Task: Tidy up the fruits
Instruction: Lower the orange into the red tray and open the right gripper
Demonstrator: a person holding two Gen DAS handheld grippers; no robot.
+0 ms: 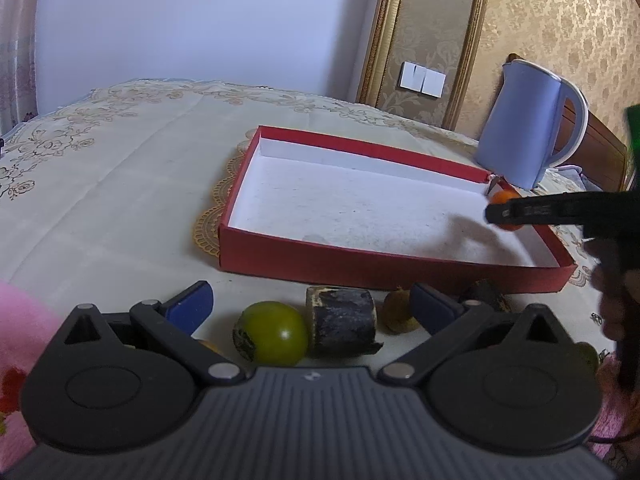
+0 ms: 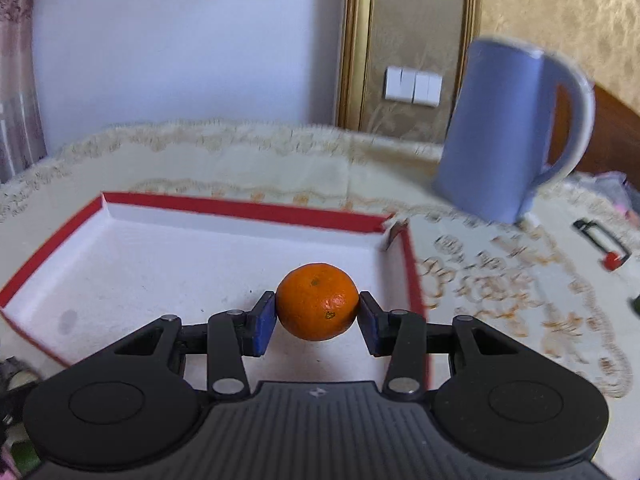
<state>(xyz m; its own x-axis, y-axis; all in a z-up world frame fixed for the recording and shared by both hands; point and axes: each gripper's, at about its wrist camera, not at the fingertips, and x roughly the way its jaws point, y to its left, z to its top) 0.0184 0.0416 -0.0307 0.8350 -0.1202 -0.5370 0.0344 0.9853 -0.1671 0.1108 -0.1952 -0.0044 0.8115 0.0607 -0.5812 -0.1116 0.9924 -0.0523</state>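
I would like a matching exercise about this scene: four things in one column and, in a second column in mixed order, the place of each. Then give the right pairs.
Things
1. small round orange tangerine
2. round green fruit
3. shallow red cardboard box with white inside
4. light blue plastic kettle

Places
A. on the tablecloth behind the box's far right corner
B. between the right gripper pads, over the box
C. on the tablecloth, in front of the box, between the open left gripper fingers
D. on the tablecloth, nothing lying inside

Pairs: 1-B, 2-C, 3-D, 4-A
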